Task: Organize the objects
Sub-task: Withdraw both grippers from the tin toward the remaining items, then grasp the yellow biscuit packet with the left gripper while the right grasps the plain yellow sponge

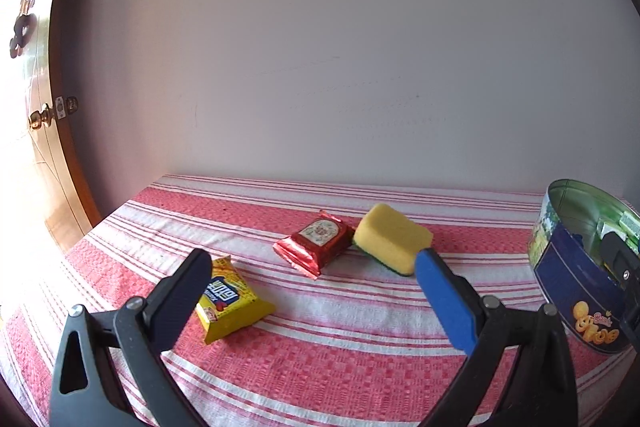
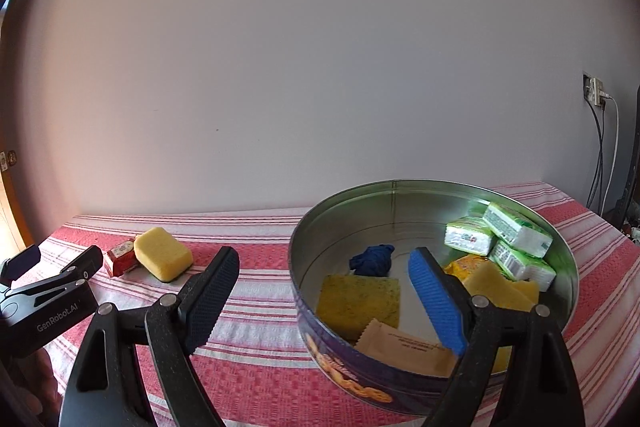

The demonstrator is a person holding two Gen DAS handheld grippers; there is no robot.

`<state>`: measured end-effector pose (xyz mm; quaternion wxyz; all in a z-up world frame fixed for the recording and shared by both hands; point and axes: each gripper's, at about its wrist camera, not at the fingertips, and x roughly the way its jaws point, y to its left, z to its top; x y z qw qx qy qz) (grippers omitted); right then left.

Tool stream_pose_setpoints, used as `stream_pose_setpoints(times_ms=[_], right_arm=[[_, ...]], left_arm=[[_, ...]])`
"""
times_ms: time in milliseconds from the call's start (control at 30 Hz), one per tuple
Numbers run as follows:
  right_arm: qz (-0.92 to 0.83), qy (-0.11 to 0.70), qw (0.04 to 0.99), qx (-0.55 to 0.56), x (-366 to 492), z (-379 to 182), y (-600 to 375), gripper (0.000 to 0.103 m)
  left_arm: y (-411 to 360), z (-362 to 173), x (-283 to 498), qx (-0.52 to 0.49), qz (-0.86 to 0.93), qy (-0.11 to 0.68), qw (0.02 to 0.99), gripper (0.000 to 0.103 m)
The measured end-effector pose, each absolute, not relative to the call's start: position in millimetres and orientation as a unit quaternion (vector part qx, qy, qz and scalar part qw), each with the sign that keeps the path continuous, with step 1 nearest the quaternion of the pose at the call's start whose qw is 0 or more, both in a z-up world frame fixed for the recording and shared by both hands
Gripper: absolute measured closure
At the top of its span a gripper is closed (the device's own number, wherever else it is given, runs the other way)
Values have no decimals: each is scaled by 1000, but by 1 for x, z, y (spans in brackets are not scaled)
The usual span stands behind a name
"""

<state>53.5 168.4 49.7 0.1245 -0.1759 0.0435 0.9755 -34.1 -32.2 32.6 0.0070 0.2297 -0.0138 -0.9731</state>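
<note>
— Snacks first, from my left camera: yellow snack packet (image 1: 230, 301) at seven o'clock, touching the inner side of my left finger; it's crinkled, with a blue label. Red foil packet (image 1: 316, 243) lies at centre, its end against the yellow sponge (image 1: 390, 237).

— And your left gripper (image 1: 314, 293)?

— Spread wide above the cloth, gripping nothing.

— Further right?

— The round cookie tin (image 2: 400, 383), navy outside, bare metal inside. It holds a flat yellow cloth (image 2: 360, 301), a blue rag (image 2: 372, 259), a beige sachet (image 2: 404, 347), sponge pieces, and three green-and-white tissue packs (image 2: 508, 239) stacked at two o'clock.

— Right gripper (image 2: 324, 301)?

— Also apart, empty; one finger is over the tin's inside, the other outside it.

— Surroundings?

— Red-and-white striped tablecloth (image 1: 320, 367), plain white wall (image 1: 340, 47), wooden door (image 1: 36, 131) at nine o'clock, wall socket (image 2: 596, 91) with cables at three.
</note>
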Motion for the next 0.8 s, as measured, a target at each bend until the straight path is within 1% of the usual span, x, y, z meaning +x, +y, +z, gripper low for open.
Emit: stream_pose_setpoints(times_ms=[100, 333, 500, 567, 667, 767, 800], right_arm=[[976, 41, 108, -183, 45, 48, 150, 15], [975, 41, 73, -206, 26, 44, 114, 15], [973, 40, 56, -218, 13, 40, 104, 15], [973, 43, 52, -222, 10, 39, 103, 15], [970, 50, 44, -234, 2, 37, 105, 15], [965, 60, 32, -253, -10, 32, 104, 15], [963, 62, 28, -260, -14, 31, 104, 15]], left_arm=[[-54, 29, -43, 251, -968, -14, 12, 1], [-105, 11, -72, 330, -941, 50, 50, 1], [-116, -2, -97, 376, -920, 72, 83, 1], [-119, -9, -105, 396, -910, 77, 98, 3], [-120, -24, -118, 440, -889, 90, 88, 3], [-116, -26, -119, 442, -889, 81, 90, 4], [-117, -26, -118, 439, -890, 85, 86, 7]])
